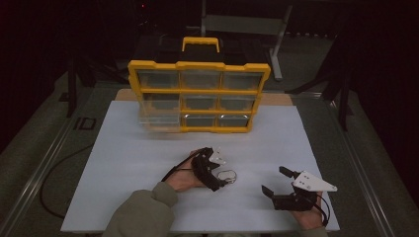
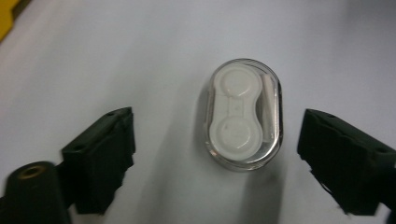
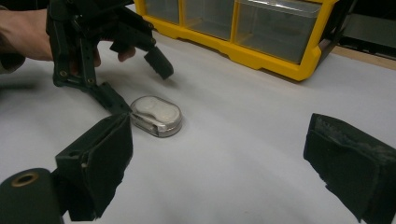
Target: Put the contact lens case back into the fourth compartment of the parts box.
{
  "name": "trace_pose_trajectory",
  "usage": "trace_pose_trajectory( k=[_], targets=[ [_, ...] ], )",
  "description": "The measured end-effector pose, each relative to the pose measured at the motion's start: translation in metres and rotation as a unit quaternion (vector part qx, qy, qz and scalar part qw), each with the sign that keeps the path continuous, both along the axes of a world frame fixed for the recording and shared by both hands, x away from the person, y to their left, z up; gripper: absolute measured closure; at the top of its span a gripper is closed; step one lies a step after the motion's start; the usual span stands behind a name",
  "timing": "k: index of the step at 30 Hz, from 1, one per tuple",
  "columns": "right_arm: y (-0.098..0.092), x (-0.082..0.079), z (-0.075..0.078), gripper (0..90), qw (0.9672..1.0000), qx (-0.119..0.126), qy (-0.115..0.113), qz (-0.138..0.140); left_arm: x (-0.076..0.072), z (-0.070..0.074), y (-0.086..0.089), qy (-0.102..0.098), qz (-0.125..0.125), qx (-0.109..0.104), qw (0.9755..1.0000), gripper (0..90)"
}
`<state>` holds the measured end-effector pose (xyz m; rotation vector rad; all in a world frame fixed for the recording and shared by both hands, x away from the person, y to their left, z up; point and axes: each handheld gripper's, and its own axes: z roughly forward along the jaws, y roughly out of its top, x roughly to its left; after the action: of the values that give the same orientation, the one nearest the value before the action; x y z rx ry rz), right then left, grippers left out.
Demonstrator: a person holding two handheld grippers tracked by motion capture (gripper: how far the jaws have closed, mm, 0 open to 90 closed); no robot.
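A small clear oval case (image 2: 243, 114) with a white two-cup lens holder inside lies flat on the white sheet (image 1: 148, 168). My left gripper (image 2: 215, 135) hangs over it, jaws open on either side, and neither pad touches the case. From the right gripper view the left gripper (image 3: 140, 86) shows one fingertip (image 3: 116, 103) down beside the case (image 3: 156, 115) and the other raised behind it. My right gripper (image 1: 274, 180) rests open and empty near the front right of the sheet, apart from the case (image 1: 227, 175).
A yellow organizer (image 1: 200, 65) with clear drawers stands upright at the back of the sheet. Its bottom-left drawer (image 1: 159, 118) is pulled out towards me. Metal rails run along both table sides, and a cable (image 1: 54, 182) lies at the left.
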<state>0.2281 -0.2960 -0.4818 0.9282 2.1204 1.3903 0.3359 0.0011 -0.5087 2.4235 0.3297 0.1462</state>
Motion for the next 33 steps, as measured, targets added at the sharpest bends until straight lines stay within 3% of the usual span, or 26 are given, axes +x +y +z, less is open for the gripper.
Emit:
trace_pose_trajectory(
  k=[7, 14, 15, 23, 33],
  targets=[
    [0.0, 0.0, 0.0, 7.9, 1.0, -0.001, 0.0, -0.001, 0.0, -0.005, -0.005, -0.001, -0.015, 0.011, 0.9998, 30.5],
    [0.0, 0.0, 0.0, 7.9, 1.0, -0.001, 0.0, 0.0, 0.0, -0.009, -0.009, 0.007, -0.028, 0.006, 0.9996, 42.5],
    [0.0, 0.0, 0.0, 7.9, 1.0, -0.001, 0.001, -0.001, -0.001, -0.008, -0.008, 0.005, -0.04, 0.007, 0.9992, 47.4],
    [0.0, 0.0, 0.0, 7.9, 1.0, -0.001, 0.001, -0.001, -0.002, -0.005, -0.005, 0.006, -0.047, 0.015, 0.9988, 49.3],
    [0.0, 0.0, -0.001, 7.9, 1.0, -0.001, 0.002, 0.001, -0.002, 0.009, 0.006, -0.003, -0.042, 0.02, 0.9989, 49.3]
  ],
)
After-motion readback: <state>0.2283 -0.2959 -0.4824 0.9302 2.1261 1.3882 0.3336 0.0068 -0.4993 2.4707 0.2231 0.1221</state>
